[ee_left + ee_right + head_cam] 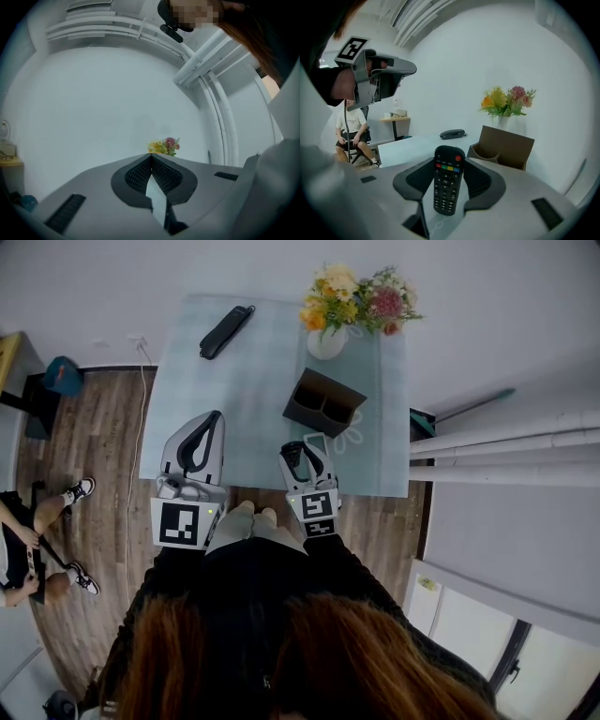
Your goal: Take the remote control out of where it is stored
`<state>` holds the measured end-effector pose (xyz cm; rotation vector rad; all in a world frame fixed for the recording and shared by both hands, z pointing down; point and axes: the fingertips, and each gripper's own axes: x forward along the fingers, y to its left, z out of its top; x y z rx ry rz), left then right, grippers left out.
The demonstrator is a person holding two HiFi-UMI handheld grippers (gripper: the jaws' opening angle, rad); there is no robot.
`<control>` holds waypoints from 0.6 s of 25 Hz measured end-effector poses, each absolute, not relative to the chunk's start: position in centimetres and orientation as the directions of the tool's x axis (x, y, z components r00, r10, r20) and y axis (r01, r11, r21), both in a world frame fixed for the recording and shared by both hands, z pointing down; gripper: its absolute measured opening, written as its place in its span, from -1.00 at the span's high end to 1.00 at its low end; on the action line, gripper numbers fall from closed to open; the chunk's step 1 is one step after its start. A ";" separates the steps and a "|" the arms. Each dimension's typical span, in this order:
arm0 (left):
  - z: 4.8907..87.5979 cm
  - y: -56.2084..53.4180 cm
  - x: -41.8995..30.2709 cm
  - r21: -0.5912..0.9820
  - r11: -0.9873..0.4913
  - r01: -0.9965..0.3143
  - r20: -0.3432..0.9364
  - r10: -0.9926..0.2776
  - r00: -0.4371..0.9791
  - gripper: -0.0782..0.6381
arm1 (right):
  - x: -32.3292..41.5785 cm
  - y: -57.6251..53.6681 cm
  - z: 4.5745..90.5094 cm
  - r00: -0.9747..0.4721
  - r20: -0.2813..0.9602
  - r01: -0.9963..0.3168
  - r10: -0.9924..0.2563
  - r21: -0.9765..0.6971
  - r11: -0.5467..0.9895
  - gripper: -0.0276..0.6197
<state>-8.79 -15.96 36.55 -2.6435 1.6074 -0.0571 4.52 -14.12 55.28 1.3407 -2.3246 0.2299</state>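
Remote control, black plastic with coloured buttons (pixel 446 180), is out of the brown cardboard two-slot holder (pixel 330 382) and pinched upright between the right gripper (pixel 305 452) jaws. It's over the near edge of the pale glass table (pixel 253 418), just in front of the holder. Left gripper (pixel 151 159) jaws are pressed together with nothing in them, off to the side.

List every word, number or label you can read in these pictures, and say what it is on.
No text can be read in any view.
Remote control: print on the buttons is too small to read.
Left marker cube and right marker cube: black-and-white square patterns only, no letters.
Brown box: no print visible.
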 end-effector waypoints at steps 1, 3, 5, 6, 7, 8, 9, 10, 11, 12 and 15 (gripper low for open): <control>36.6 -15.9 -8.8 -0.061 -0.458 -0.887 0.012 -0.889 0.458 0.77 | 4.4 -14.3 55.3 -0.431 0.457 -0.852 -0.778 0.077 0.517 0.28; 36.6 -15.9 -8.8 -0.063 -0.457 -0.887 0.013 -0.889 0.457 0.77 | 4.3 -14.6 55.5 -0.432 0.462 -0.851 -0.774 0.075 0.519 0.28; 36.5 -15.9 -8.8 -0.062 -0.455 -0.888 0.007 -0.890 0.455 0.77 | 4.2 -15.2 55.6 -0.434 0.465 -0.853 -0.772 0.065 0.518 0.28; 36.4 -15.9 -8.9 -0.061 -0.453 -0.890 0.004 -0.891 0.453 0.77 | 4.2 -15.5 55.7 -0.435 0.463 -0.855 -0.773 0.059 0.516 0.28; 36.3 -15.9 -8.9 -0.061 -0.451 -0.890 0.001 -0.892 0.452 0.77 | 4.1 -15.8 55.9 -0.436 0.459 -0.856 -0.774 0.052 0.513 0.28; 36.3 -15.9 -8.9 -0.062 -0.452 -0.890 -0.004 -0.892 0.453 0.77 | 4.1 -16.0 56.0 -0.438 0.456 -0.857 -0.775 0.048 0.513 0.28; 36.2 -15.9 -8.9 -0.061 -0.452 -0.890 -0.008 -0.891 0.454 0.77 | 4.0 -16.3 56.2 -0.440 0.456 -0.857 -0.773 0.043 0.513 0.29; 36.2 -15.9 -8.9 -0.062 -0.452 -0.890 -0.009 -0.891 0.453 0.77 | 3.9 -16.7 56.3 -0.441 0.460 -0.857 -0.771 0.039 0.514 0.29; 36.1 -15.9 -8.9 -0.062 -0.450 -0.891 -0.007 -0.892 0.451 0.77 | 3.9 -17.0 56.5 -0.441 0.464 -0.857 -0.768 0.035 0.514 0.29; 36.1 -16.0 -8.9 -0.063 -0.448 -0.892 -0.005 -0.893 0.449 0.77 | 3.8 -17.4 56.6 -0.440 0.467 -0.858 -0.767 0.033 0.513 0.29; 36.3 -16.0 -8.9 -0.065 -0.450 -0.891 -0.001 -0.893 0.451 0.77 | 3.8 -18.3 57.3 -0.438 0.470 -0.862 -0.767 0.022 0.506 0.30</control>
